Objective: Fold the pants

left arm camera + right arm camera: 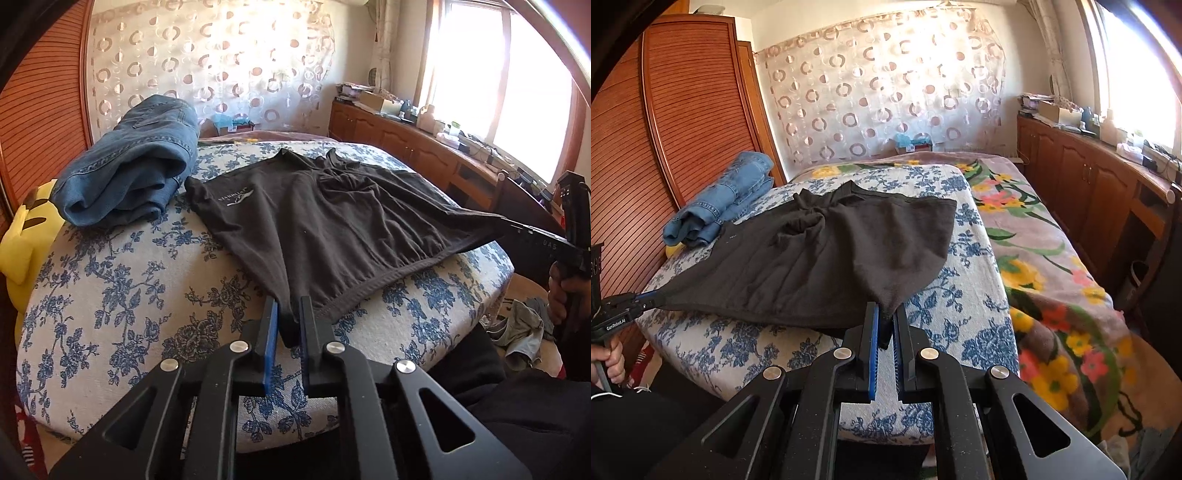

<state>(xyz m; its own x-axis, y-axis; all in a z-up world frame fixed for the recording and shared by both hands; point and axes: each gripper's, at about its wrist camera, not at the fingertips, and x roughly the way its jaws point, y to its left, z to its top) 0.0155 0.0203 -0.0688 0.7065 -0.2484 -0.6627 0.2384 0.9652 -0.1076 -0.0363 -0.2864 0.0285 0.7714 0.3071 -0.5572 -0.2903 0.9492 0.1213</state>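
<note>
I am holding the dark pants [332,229] stretched along their near hem over the blue-flowered cushion [110,295]. My left gripper [288,317] is pinching the near left corner of the cloth, its blue pads [271,332] almost together with a fold of fabric between them. My right gripper [886,321] is pinching the near right corner, its jaws pressed tight on the cloth. Seen from the left wrist, that right gripper is holding its corner raised off the cushion at the right edge. The far part of the garment is lying bunched and creased toward the far side of the cushion, while a pile of folded blue jeans [129,166] is sitting just beside it at far left.

To do this step well, I judge that I should be keeping both corners level and the hem taut between them, carrying the near edge over toward the far edge in one even sweep. The bunched cloth is likely to trap wrinkles, so a light outward pull may be smoothing it. The left hold looks slacker and could be slipping.
</note>
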